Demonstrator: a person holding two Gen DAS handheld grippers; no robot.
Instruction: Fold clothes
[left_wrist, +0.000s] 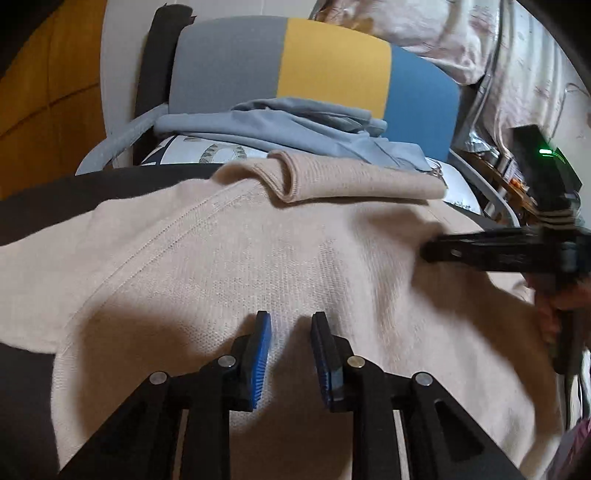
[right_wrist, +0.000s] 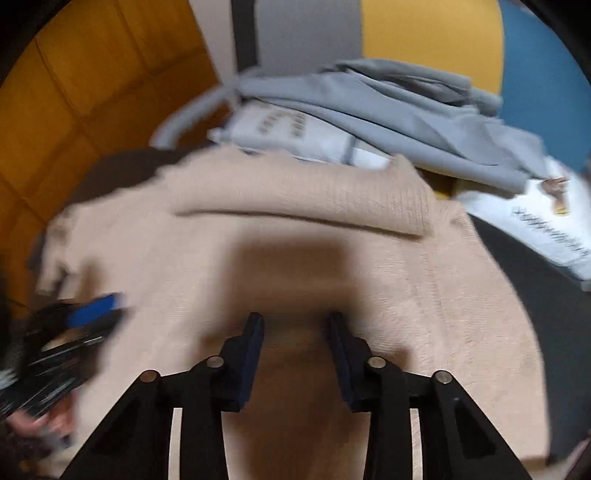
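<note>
Left gripper (left_wrist: 290, 319), black-framed with blue ribbed pads, hangs just above the beige knitted sweater (left_wrist: 258, 258), its jaws parted and nothing between them but a strip of lit knit below; it is released. Right gripper (right_wrist: 297, 319), of the same build, likewise stands parted over the sweater's middle, casting a dark shadow on the cloth and gripping nothing; its view is motion-blurred. Each gripper shows in the other's view at the frame's edge, held in a person's hand (left_wrist: 554, 306).

The sweater lies spread flat on a dark surface (left_wrist: 44, 206), covering most of it. Its ribbed collar (left_wrist: 354, 177), folded over, lies at the far edge, so the garment's long axis appears to run from the grippers away toward the collar, neck pointing far. A raised seam (left_wrist: 166, 236) runs diagonally from near the collar toward the near left.

For the step in hand, judged to be taking hold for a fold, each gripper would do well to pinch a single edge or seam line rather than the slack middle, at matching points either side of the long axis, so the fold falls square.

Beyond the collar rests a crumpled grey-blue garment (left_wrist: 295, 125) on a printed white cloth (left_wrist: 207, 151), against a grey, yellow and blue striped chair back (left_wrist: 332, 62).
</note>
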